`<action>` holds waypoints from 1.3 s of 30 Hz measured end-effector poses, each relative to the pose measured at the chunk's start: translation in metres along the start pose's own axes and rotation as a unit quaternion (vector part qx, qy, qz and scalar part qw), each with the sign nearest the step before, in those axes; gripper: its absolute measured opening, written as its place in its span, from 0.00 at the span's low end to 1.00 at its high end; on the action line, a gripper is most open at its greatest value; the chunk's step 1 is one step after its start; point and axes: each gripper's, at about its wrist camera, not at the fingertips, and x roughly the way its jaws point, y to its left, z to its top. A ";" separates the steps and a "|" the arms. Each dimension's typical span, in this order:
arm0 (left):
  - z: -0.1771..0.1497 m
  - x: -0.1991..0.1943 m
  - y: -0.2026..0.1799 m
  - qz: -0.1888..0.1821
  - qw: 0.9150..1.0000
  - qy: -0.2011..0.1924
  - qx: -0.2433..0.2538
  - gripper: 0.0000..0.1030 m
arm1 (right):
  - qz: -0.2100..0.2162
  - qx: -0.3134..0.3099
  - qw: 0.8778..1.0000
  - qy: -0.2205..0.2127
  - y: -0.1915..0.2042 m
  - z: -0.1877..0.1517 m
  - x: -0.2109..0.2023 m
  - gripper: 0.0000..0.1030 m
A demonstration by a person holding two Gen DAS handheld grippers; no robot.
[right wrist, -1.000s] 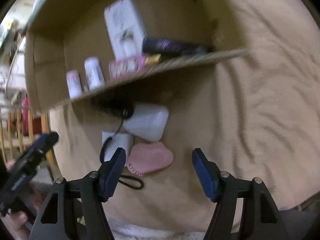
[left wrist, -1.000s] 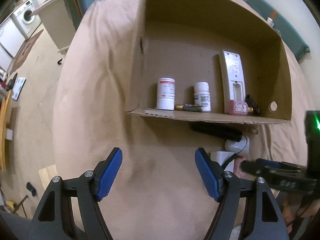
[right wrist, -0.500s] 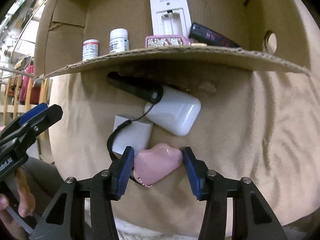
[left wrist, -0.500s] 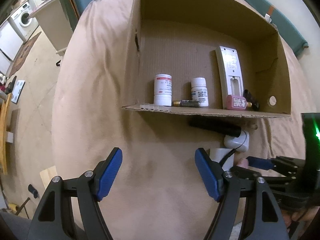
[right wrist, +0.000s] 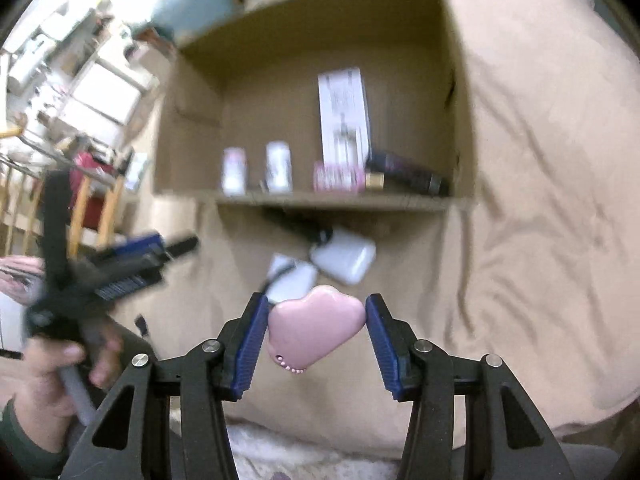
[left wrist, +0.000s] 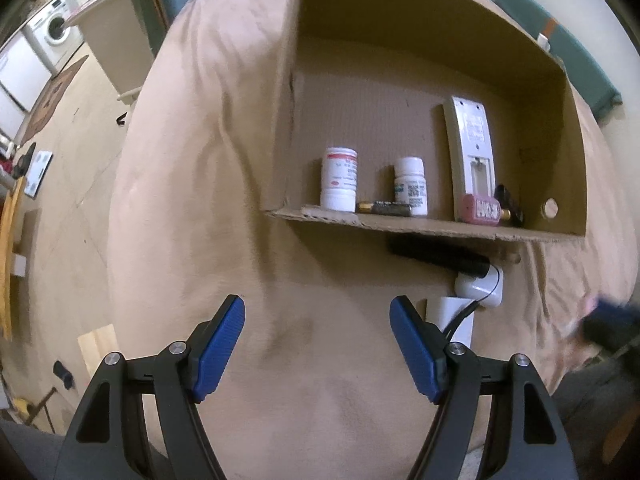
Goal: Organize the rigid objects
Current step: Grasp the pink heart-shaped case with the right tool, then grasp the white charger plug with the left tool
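Observation:
My right gripper (right wrist: 317, 330) is shut on a pink heart-shaped case (right wrist: 314, 326) and holds it lifted above the beige blanket (right wrist: 520, 200). My left gripper (left wrist: 318, 346) is open and empty over the blanket, short of the cardboard box (left wrist: 420, 8). The box (right wrist: 312, 16) holds two white pill bottles (left wrist: 338, 179) (left wrist: 410, 185), a battery (left wrist: 384, 208), a white remote (left wrist: 470, 148), a pink item (left wrist: 480, 209) and a dark tube (right wrist: 406, 174). In front of the box lie a black cylinder (left wrist: 438, 256), a white earbud case (left wrist: 478, 284) and a white block with a black cord (left wrist: 450, 314).
The blanket covers a bed that drops off to a tiled floor (left wrist: 60, 140) on the left. A washing machine (left wrist: 54, 30) stands far left. The left gripper and the hand holding it (right wrist: 76, 300) show blurred in the right wrist view.
My right gripper closed on the pink heart case, lifted it off the blanket and pulled back from the box. My left gripper stayed open, with only a slight shift in its view.

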 end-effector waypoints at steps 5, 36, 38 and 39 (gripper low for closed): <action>-0.003 0.006 -0.003 0.001 1.000 0.008 0.005 0.70 | 0.034 0.015 0.996 -0.081 -0.011 0.009 -0.025 0.51; -0.018 0.066 -0.150 0.041 0.990 0.080 0.108 0.53 | 0.044 0.119 0.988 -0.092 -0.063 0.020 -0.026 0.51; -0.018 0.066 -0.153 0.058 0.989 0.081 0.113 0.37 | 0.046 0.118 0.988 -0.091 -0.063 0.020 -0.025 0.51; -0.018 0.066 -0.155 0.059 0.988 0.080 0.115 0.37 | 0.046 0.117 0.988 -0.090 -0.062 0.020 -0.025 0.51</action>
